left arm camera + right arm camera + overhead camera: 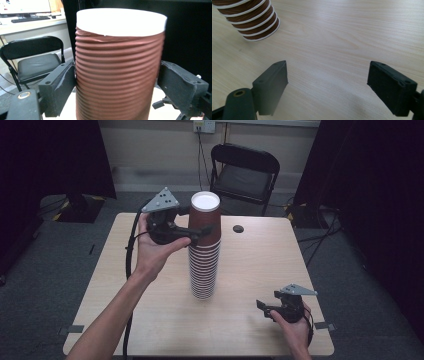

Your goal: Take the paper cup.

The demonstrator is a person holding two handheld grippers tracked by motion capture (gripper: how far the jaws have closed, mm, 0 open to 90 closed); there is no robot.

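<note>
**Tall cup stack, jaws at its top**

A pale wooden table [250, 270] stood in a dim room with dark curtains at both sides and a black folding chair [244, 172] beyond its far edge. Near the table's middle rose a tall stack of brown paper cups [204, 250], upside down, white bottom uppermost. The left gripper [192, 232] had its jaws spread around the top cup [120, 70], one jaw touching or nearly touching the ribbed wall, the other just apart from it.

The stack was tall and narrow, so a sideways nudge from either jaw would likely have tipped it. A hard squeeze could have crushed the thin paper, and tightly nested cups might have lifted together instead of singly.

The right gripper [265, 307] rested near the table's near right corner, jaws wide apart and holding nothing, well clear of the stack. A small dark hole [238, 228] lay toward the far edge. Nothing blocked the way upward.
</note>
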